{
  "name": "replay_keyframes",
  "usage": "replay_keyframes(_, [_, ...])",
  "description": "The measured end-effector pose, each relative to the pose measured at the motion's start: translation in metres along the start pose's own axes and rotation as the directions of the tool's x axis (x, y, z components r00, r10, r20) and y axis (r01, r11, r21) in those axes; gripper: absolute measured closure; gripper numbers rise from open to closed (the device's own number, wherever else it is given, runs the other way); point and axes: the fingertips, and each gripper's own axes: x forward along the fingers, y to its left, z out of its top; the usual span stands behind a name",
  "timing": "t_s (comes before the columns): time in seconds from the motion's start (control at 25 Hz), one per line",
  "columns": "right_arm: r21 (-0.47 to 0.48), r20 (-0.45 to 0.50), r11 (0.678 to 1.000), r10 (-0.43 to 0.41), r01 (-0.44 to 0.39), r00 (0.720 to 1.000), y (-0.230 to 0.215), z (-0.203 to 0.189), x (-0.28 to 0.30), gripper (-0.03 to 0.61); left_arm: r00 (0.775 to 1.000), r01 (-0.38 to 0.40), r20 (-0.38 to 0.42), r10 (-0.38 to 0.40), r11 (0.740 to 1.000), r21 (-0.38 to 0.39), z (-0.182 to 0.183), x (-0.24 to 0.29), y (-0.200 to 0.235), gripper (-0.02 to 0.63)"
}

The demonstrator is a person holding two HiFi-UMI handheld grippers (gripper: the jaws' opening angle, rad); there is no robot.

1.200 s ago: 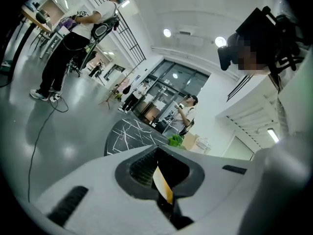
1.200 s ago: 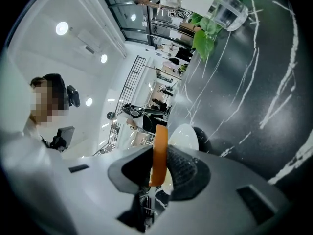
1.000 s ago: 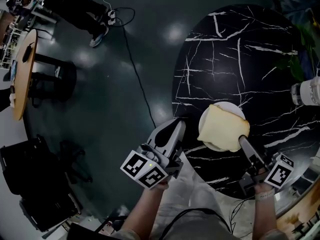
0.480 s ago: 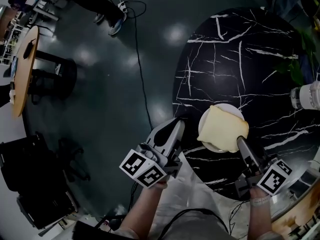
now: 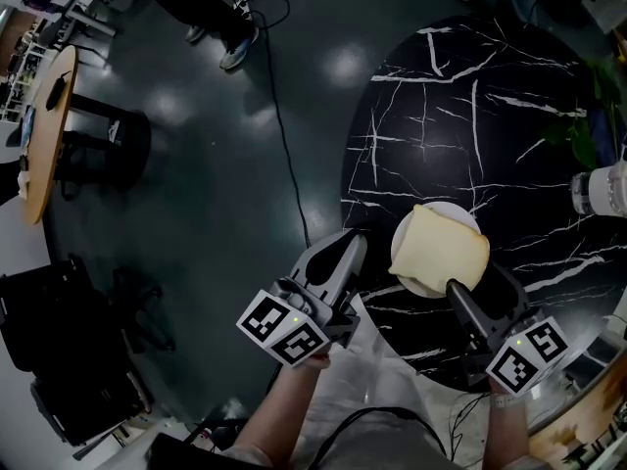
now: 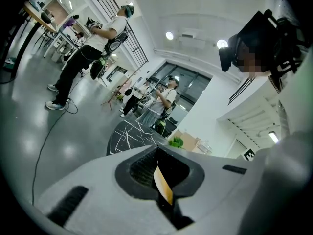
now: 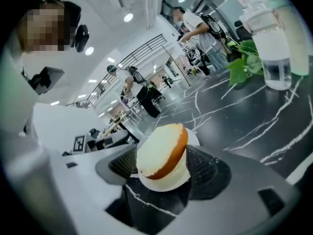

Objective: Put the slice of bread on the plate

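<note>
The pale slice of bread [image 5: 441, 251] lies flat on the small white plate [image 5: 400, 258] near the front edge of the black marble table [image 5: 470, 116]. My right gripper [image 5: 482, 290] sits just behind the plate's near rim; its jaws are opening and stand apart on either side of the slice's edge, pads off it. In the right gripper view the bread [image 7: 159, 151], with its brown crust, rests on the plate [image 7: 171, 181] between the right gripper's [image 7: 164, 168] spread pads. My left gripper [image 5: 338, 262] hovers left of the plate, off the table's edge, with its jaws together in the left gripper view [image 6: 164, 190].
A clear plastic bottle [image 5: 602, 186] [image 7: 274, 48] and a green plant [image 5: 578, 130] stand at the table's right side. A cable [image 5: 279, 164] runs across the dark floor. A wooden table [image 5: 44, 135] stands far left. People stand in the background.
The right gripper's jaws have opened and let go of the bread's near edge, and the gripper has rolled. The slice now rests on the plate. The left gripper has not moved.
</note>
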Motion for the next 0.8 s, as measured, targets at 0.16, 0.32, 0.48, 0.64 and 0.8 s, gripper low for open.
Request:
replay_keyframes(0.16, [-0.162, -0.087, 0.987, -0.04, 0.026, 0.995, 0.002, -0.006, 0.002, 0.272, 1.0, 0.008, 0.004, -0.008, 1.0, -0.012, 0.001, -0.001, -0.001, 0.606])
replay_keyframes(0.32, [-0.201, -0.185, 0.979, -0.068, 0.03, 0.98, -0.005, -0.019, 0.003, 0.27, 1.0, 0.017, 0.002, -0.017, 1.0, -0.023, 0.002, -0.002, -0.002, 0.604])
replay_keyframes(0.48, [-0.246, -0.282, 0.969, -0.078, 0.006, 0.956, -0.008, -0.026, 0.001, 0.27, 0.999, 0.039, 0.006, -0.039, 0.999, -0.031, 0.003, -0.004, -0.006, 0.606])
replay_keyframes(0.64, [-0.37, -0.42, 0.927, -0.107, -0.062, 0.901, -0.013, -0.035, -0.001, 0.27, 0.999, 0.048, 0.014, -0.048, 0.998, -0.044, 0.005, -0.005, -0.006, 0.606])
replay_keyframes(0.8, [-0.485, -0.535, 0.864, -0.168, -0.138, 0.828, -0.016, -0.039, -0.004, 0.27, 0.998, 0.054, 0.021, -0.053, 0.997, -0.046, 0.008, -0.008, -0.008, 0.606])
